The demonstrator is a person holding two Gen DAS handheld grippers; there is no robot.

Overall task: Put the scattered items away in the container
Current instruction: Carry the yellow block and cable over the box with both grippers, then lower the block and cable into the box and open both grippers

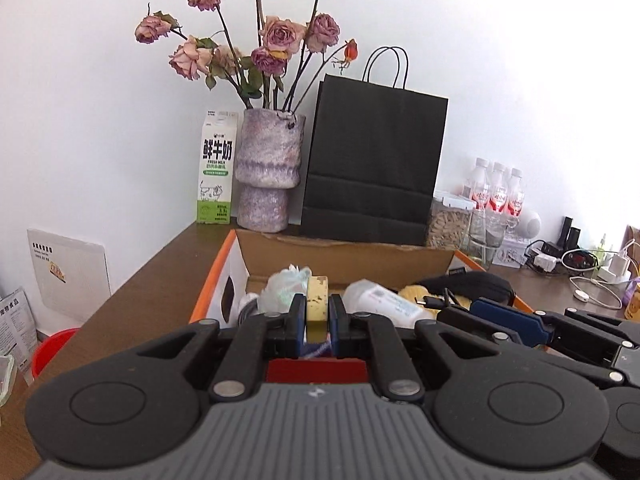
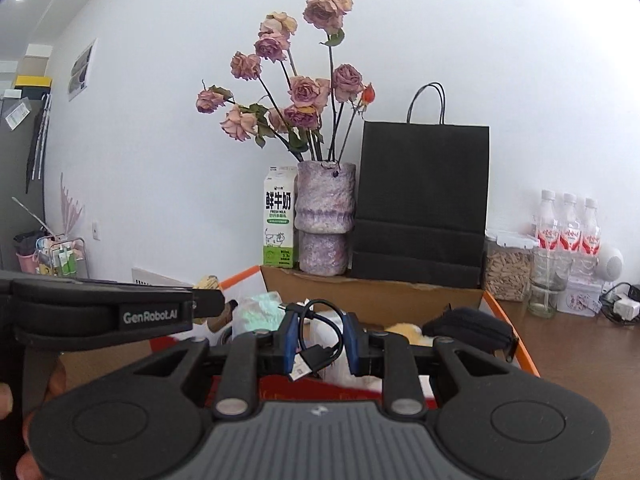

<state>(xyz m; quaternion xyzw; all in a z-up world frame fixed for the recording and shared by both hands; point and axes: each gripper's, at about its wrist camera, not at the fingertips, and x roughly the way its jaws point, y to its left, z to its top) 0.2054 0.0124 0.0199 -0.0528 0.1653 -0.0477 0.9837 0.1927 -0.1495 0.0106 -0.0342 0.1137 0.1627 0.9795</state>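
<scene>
A: Yellow tape roll [image 1: 317, 304], standing on edge, sits clamped between the fingers of the left gripper [image 1: 317, 322] in the left wrist view; the blue pads press both flat faces, so the jaws are nearly together with only the roll's width between them.

B: And beyond those fingertips?

A: Just past them lies the cardboard box [image 1: 344, 256] with its orange edge. Inside it, ahead and left of the tips, is a crumpled plastic bag [image 1: 286, 286]; ahead and right, a white tube [image 1: 384, 300] and a black pouch [image 1: 472, 284]. Further back stand a milk carton [image 1: 216, 168], a vase [image 1: 269, 168] and a black paper bag [image 1: 372, 164].

B: What does the right wrist view give?

A: The right gripper [image 2: 322, 340] is narrowly parted, with a looped black cable [image 2: 322, 334] caught between its blue pads; the plug hangs by the left finger. The box [image 2: 372, 288] lies directly ahead and below the tips, the pouch [image 2: 468, 326] to their right. The left gripper [image 2: 156, 312] reaches in from the left, level with these fingers.
</scene>
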